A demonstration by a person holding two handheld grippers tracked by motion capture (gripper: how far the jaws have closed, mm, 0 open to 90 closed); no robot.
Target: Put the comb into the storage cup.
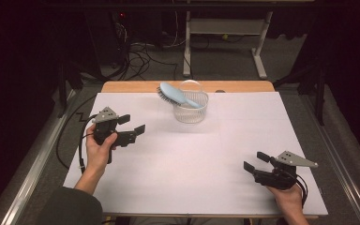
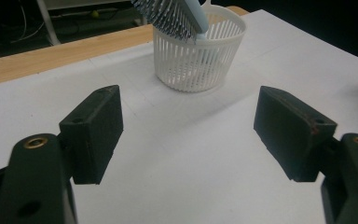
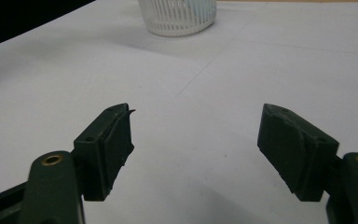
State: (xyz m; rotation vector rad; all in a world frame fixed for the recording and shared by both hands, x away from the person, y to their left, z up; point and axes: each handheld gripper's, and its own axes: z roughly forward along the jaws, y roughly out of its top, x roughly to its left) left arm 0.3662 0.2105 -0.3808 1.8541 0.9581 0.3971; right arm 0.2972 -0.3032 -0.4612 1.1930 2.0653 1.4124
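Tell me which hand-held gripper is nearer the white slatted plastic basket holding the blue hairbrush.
Left. The left hand-held gripper sits just left of the white slatted plastic basket, slightly nearer the person; the right hand-held gripper is farther off, toward the table's near right corner.

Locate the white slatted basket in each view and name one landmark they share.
High view: white basket at top centre, blue hairbrush lying across its rim.
Left gripper view: basket at top centre, brush sticking out.
Right gripper view: basket's base at top edge.
Shared landmark: white table sheet.
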